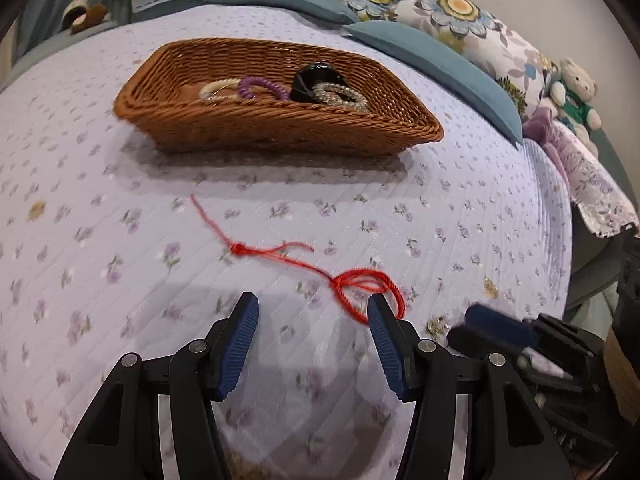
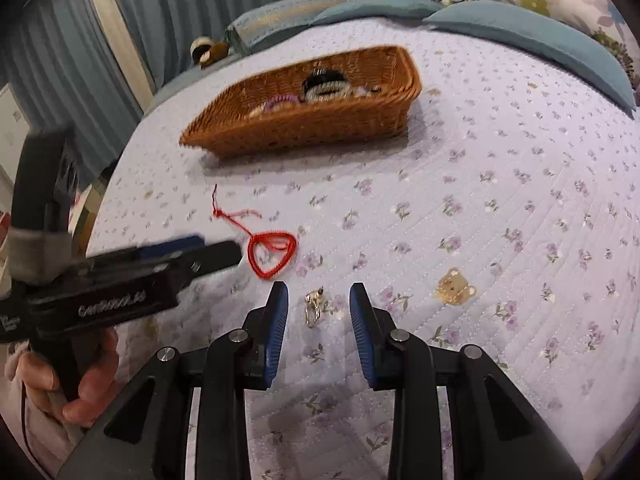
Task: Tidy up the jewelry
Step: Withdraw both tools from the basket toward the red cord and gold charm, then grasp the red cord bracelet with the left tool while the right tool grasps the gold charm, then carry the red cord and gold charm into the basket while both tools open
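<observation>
A red string bracelet [image 1: 360, 286] lies on the lilac floral quilt [image 1: 120, 208], its loop just ahead of my left gripper's right fingertip. My left gripper [image 1: 314, 312] is open and empty. In the right wrist view the bracelet [image 2: 272, 254] lies left of centre. My right gripper [image 2: 319, 298] is open, with a small silver earring [image 2: 313, 308] on the quilt between its fingertips. A gold bear-shaped clip [image 2: 454, 286] lies to the right. The wicker basket [image 1: 276, 124] holds a purple coil tie [image 1: 262, 86], a pearl bracelet [image 1: 340, 96] and a black piece [image 1: 316, 78].
Teal and floral pillows [image 1: 432, 56] line the far edge of the bed. A teddy bear [image 1: 576, 92] sits at the right. The left gripper [image 2: 216, 254], held by a hand, crosses the right wrist view's left side. Blue curtains [image 2: 168, 12] hang behind.
</observation>
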`<action>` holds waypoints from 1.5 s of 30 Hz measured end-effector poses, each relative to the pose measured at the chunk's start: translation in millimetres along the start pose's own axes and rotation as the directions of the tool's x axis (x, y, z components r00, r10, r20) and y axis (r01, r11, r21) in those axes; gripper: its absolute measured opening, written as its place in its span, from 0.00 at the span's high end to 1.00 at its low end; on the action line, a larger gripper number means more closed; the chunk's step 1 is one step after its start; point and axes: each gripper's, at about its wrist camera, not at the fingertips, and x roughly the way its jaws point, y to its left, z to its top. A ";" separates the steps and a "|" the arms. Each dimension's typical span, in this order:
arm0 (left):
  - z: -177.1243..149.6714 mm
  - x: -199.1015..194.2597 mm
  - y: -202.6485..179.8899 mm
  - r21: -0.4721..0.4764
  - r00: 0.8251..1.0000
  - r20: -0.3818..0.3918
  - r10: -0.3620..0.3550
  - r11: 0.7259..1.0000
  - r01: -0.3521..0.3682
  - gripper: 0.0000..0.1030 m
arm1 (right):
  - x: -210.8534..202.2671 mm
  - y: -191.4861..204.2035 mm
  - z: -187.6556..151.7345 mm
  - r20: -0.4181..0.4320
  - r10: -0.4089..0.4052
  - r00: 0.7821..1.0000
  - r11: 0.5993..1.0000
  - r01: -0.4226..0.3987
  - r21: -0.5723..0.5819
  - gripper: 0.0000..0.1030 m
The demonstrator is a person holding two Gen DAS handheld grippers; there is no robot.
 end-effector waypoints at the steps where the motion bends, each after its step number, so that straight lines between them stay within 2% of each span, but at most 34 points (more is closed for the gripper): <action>1: 1.4 1.7 -1.8 0.012 1.000 -0.002 0.010 1.000 -0.010 0.44 | 1.3 1.2 -0.1 -0.007 -0.001 1.000 1.000 0.001 -0.007 0.66; 6: 7.8 17.9 -13.3 0.086 0.996 -0.018 0.091 0.992 -0.089 0.44 | 5.6 1.8 0.2 -0.028 -0.006 1.000 1.000 0.005 -0.019 0.66; 9: 7.0 25.3 -25.5 0.163 0.988 -0.020 0.154 0.975 -0.148 0.44 | 10.2 0.3 1.4 -0.044 -0.008 0.999 1.000 0.007 -0.016 0.66; 12: 5.3 26.9 -27.1 0.181 0.985 -0.012 0.170 0.970 -0.165 0.44 | 12.0 2.8 2.6 -0.046 -0.023 0.999 0.999 0.022 -0.027 0.66; 16: 5.9 26.1 -24.3 0.182 0.983 -0.004 0.183 0.967 -0.180 0.60 | 16.3 8.2 2.9 -0.051 -0.052 0.997 0.997 0.050 -0.052 0.67; 20: 7.1 23.7 -16.7 0.148 0.987 -0.001 0.163 0.976 -0.161 0.66 | 18.5 7.8 4.9 -0.056 -0.053 0.997 0.997 0.051 -0.051 0.68; 23: 9.0 23.9 -12.2 0.129 0.989 0.002 0.146 0.981 -0.145 0.65 | 19.8 8.8 5.2 -0.056 -0.062 0.996 0.997 0.059 -0.057 0.69; 27: 7.2 24.8 -17.5 0.149 0.986 0.014 0.169 0.974 -0.169 0.66 | 23.5 12.9 6.7 -0.057 -0.082 0.995 0.994 0.078 -0.070 0.74; 28: 6.9 24.7 -18.4 0.153 0.984 0.018 0.177 0.972 -0.178 0.72 | 23.8 12.7 6.7 -0.056 -0.086 0.995 0.994 0.082 -0.071 0.75; 29: 6.6 24.6 -19.2 0.156 0.982 0.023 0.187 0.970 -0.189 0.82 | 24.0 12.9 6.8 -0.056 -0.091 0.994 0.994 0.086 -0.072 0.76; 31: 7.0 24.0 -17.4 0.150 0.985 0.023 0.173 0.973 -0.175 0.90 | 24.6 14.1 6.3 -0.054 -0.097 0.994 0.993 0.093 -0.076 0.78; 33: 7.7 21.0 -13.4 0.132 0.988 0.027 0.151 0.979 -0.154 0.94 | 25.0 14.7 6.2 -0.053 -0.098 0.994 0.993 0.094 -0.077 0.85; 34: 7.9 19.7 -11.9 0.125 0.990 0.029 0.140 0.982 -0.142 0.96 | 25.6 15.8 6.0 -0.051 -0.099 0.994 0.993 0.095 -0.077 0.85; 42: 8.8 11.8 -0.4 0.069 0.996 0.050 0.073 0.995 -0.077 0.96 | 21.0 11.5 3.6 -0.033 -0.098 0.995 0.993 0.096 -0.063 0.90; 43: 8.5 9.5 -0.2 0.070 0.996 0.059 0.068 0.995 -0.072 0.96 | 19.9 11.2 3.3 -0.031 -0.096 0.995 0.994 0.094 -0.062 0.96; 45: 8.4 3.8 0.6 0.069 0.995 0.080 0.054 0.996 -0.060 0.96 | 17.8 10.4 3.0 -0.025 -0.090 0.996 0.994 0.088 -0.057 0.96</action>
